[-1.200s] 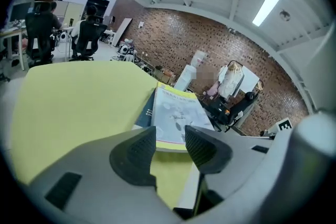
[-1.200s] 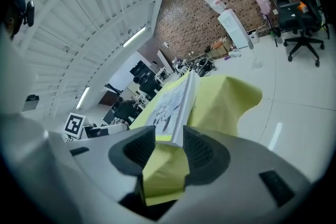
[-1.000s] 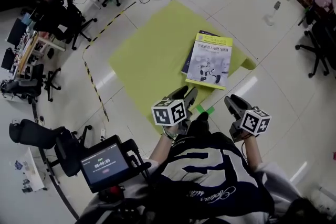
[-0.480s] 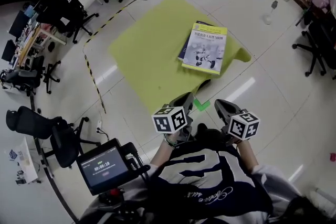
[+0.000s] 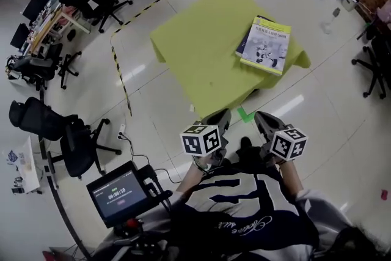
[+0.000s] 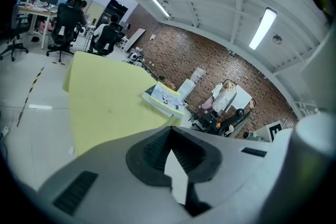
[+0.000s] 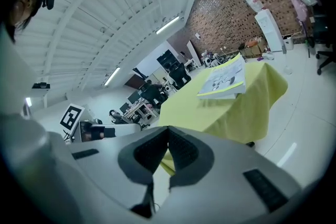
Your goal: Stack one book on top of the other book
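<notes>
A yellow-and-white book lies on top of a dark blue book at the far right of the yellow-green table. Both grippers are held close to the person's body, well short of the table's near edge. My left gripper is shut with nothing in it. The right gripper is shut too and holds nothing. In the left gripper view the closed left gripper points toward the stacked books. In the right gripper view the closed right gripper sits below the distant top book.
Office chairs stand at the left and another chair at the right. A small screen on a stand is at the lower left. Yellow-black tape and a green marker lie on the floor.
Both grippers have drawn back from the table together with the person, and their jaws have closed empty. The books stay stacked and now look farther away.
</notes>
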`<act>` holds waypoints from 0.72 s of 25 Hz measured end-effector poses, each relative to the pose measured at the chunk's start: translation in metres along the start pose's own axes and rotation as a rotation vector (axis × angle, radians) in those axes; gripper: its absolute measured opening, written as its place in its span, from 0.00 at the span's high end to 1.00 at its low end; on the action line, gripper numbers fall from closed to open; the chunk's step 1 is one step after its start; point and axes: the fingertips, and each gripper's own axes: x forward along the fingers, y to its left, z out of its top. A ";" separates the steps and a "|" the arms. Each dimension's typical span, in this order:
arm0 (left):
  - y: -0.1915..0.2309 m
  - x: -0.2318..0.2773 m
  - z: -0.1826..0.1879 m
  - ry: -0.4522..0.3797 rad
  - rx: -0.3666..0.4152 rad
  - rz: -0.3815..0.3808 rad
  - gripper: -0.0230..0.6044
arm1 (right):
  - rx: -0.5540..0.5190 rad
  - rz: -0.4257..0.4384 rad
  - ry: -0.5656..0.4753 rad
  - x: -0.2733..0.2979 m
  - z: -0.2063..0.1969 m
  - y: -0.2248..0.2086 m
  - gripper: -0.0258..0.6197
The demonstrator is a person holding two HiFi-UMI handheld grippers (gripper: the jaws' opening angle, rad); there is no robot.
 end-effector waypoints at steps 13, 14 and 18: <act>0.055 -0.113 -0.009 -0.009 0.045 -0.087 0.96 | -0.011 -0.040 -0.068 0.023 -0.062 0.116 0.96; 0.052 -0.112 -0.011 -0.005 0.054 -0.096 0.96 | -0.009 -0.051 -0.077 0.019 -0.065 0.116 0.96; 0.040 -0.117 -0.026 0.024 0.088 -0.142 0.96 | 0.003 -0.084 -0.107 0.006 -0.074 0.123 0.96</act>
